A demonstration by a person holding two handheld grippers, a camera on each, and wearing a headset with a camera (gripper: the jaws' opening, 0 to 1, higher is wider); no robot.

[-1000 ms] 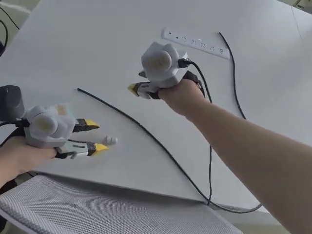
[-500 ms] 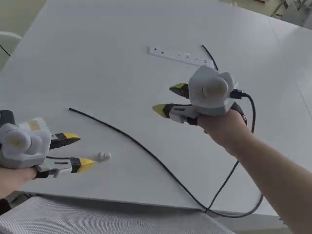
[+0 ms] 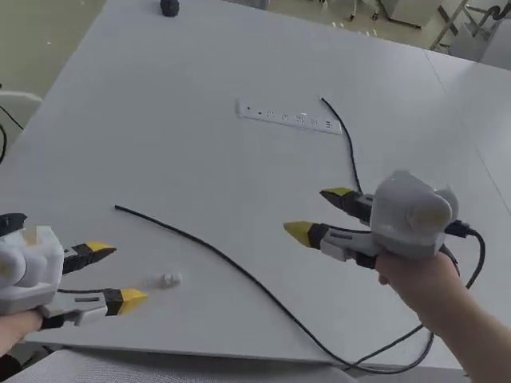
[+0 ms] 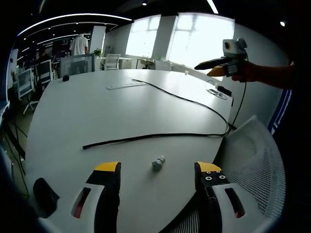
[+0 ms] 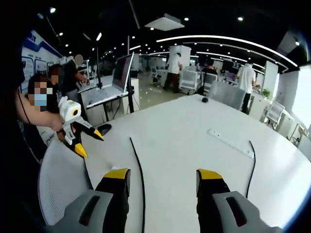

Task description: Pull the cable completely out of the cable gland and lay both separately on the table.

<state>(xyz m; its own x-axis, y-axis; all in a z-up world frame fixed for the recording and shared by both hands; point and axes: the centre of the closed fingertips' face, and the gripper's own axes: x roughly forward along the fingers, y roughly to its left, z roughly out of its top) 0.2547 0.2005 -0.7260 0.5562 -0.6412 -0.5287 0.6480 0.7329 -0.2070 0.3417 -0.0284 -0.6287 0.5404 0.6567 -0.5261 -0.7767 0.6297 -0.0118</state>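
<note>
A thin black cable lies loose across the white table, running from mid-left toward the near edge. The small white cable gland rests apart from it, close to the front edge. My left gripper hovers open just left of the gland, which sits ahead between its jaws with the cable beyond. My right gripper is open and empty, held above the table to the right of the cable. The left gripper also appears in the right gripper view.
A white power strip lies at the far middle of the table, with a black cord trailing from it. A dark small object sits at the far edge. A mesh chair back stands by the near edge. People stand in the office behind.
My right gripper has pulled back from over the cable toward the near right and now stands open. The left gripper drifted slightly left, away from the gland. The head camera tilted upward.
</note>
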